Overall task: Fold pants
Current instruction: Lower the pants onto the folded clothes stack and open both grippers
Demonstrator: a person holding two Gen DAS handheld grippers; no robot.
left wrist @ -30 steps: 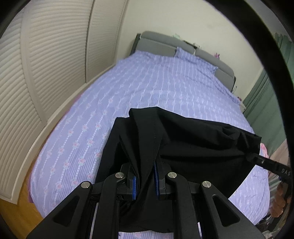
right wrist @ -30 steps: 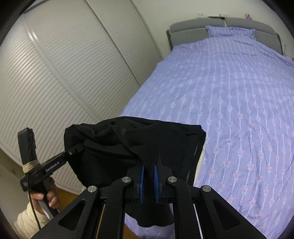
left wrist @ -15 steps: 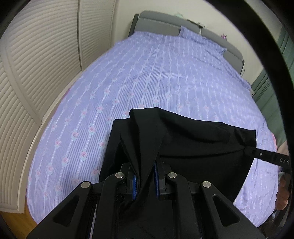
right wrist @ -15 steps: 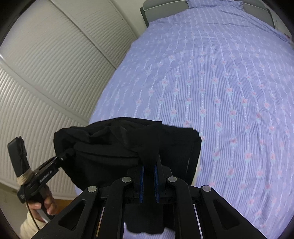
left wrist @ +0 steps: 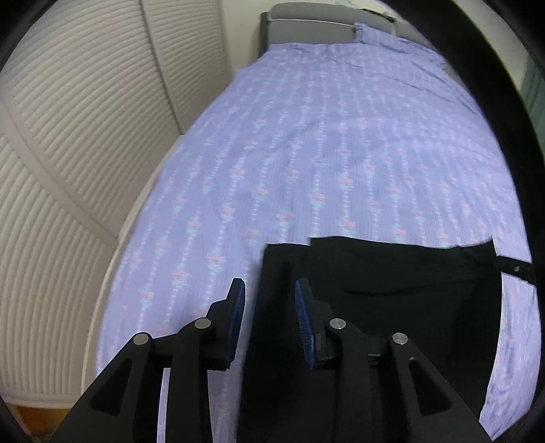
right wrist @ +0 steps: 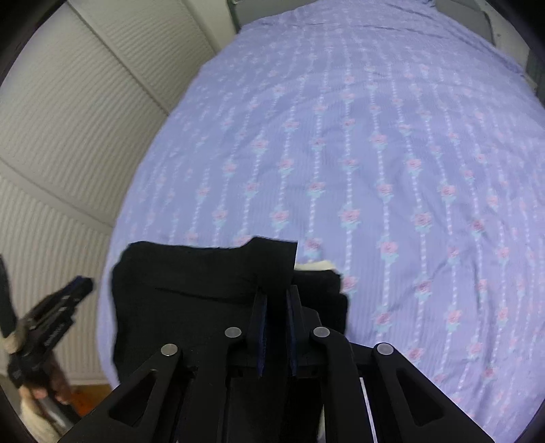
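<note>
Black pants (left wrist: 391, 296) lie spread at the near end of a bed with a purple flowered sheet (left wrist: 340, 153). In the left wrist view my left gripper (left wrist: 269, 289) is open, its blue pads apart at the pants' left edge, holding nothing. In the right wrist view my right gripper (right wrist: 276, 296) is shut on the upper right corner of the black pants (right wrist: 190, 293). The left gripper also shows in the right wrist view (right wrist: 61, 306), off the pants to the left. The right gripper's tip shows in the left wrist view (left wrist: 514, 269) at the pants' right corner.
White louvred wardrobe doors (left wrist: 68, 136) run close along the bed's left side. A grey headboard (left wrist: 306, 20) and a pillow (left wrist: 391, 37) are at the far end. A white patch (right wrist: 313, 265) shows beside the pants' right corner. Wood floor (right wrist: 92, 392) shows below the bed's left edge.
Both grippers lowered the held-up pants onto the bed. My left gripper then opened and let go of the cloth. My right gripper stays shut on it.
</note>
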